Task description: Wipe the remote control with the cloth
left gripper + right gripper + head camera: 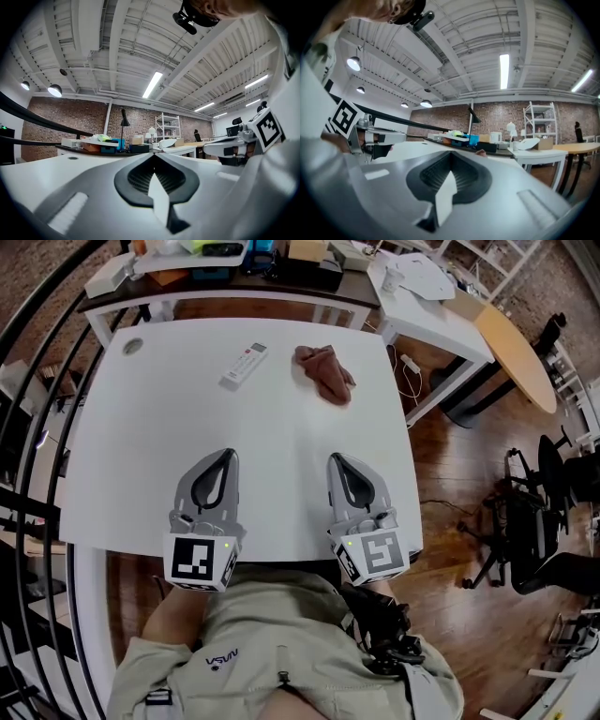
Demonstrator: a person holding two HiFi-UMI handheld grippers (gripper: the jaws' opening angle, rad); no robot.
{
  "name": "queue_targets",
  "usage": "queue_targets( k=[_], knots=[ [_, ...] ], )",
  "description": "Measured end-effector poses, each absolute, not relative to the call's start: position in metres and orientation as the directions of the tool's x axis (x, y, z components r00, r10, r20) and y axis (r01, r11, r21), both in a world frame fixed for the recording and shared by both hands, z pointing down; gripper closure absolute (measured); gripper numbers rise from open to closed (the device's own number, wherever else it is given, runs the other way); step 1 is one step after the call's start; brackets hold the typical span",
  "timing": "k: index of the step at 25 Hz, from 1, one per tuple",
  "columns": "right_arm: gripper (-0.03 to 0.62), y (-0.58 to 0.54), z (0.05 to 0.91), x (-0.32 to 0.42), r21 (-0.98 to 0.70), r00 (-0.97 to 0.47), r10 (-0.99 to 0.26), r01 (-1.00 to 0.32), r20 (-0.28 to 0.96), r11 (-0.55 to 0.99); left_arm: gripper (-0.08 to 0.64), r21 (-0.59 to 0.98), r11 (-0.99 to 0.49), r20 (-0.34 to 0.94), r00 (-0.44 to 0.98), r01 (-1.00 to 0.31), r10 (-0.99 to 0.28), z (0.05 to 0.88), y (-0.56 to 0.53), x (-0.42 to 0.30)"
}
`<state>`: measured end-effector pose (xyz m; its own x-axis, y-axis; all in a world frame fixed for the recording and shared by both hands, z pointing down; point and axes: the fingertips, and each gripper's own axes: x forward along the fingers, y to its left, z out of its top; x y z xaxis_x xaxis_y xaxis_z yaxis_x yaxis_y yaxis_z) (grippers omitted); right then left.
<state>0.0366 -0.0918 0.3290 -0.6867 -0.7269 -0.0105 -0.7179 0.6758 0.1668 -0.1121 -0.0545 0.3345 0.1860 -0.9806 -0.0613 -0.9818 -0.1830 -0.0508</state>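
The grey, ribbed fingers [217, 474] of the left gripper [227, 457] and the right gripper [336, 460] are pressed together and hold nothing. They lie side by side over the near edge of the smooth white table [178, 437]. Only bare tabletop separates them from the slim white rectangular remote control [244, 366], which lies at an angle at the far side. The crumpled reddish-brown cloth [324, 373] lies near its right, apart from it. A round grey grommet [132, 346] sits at the far left. Beyond the table stands a cluttered dark desk [234, 289].
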Motion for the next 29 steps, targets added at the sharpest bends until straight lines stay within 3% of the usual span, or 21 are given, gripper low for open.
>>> queue_targets(
  k=[29],
  knots=[
    [0.591, -0.095, 0.329, 0.036, 0.159, -0.683, -0.731, -0.722, -0.002, 0.674, 0.555, -0.026, -0.198, 0.000, 0.198, -0.980, -0.980, 0.343, -0.059, -0.105]
  ],
)
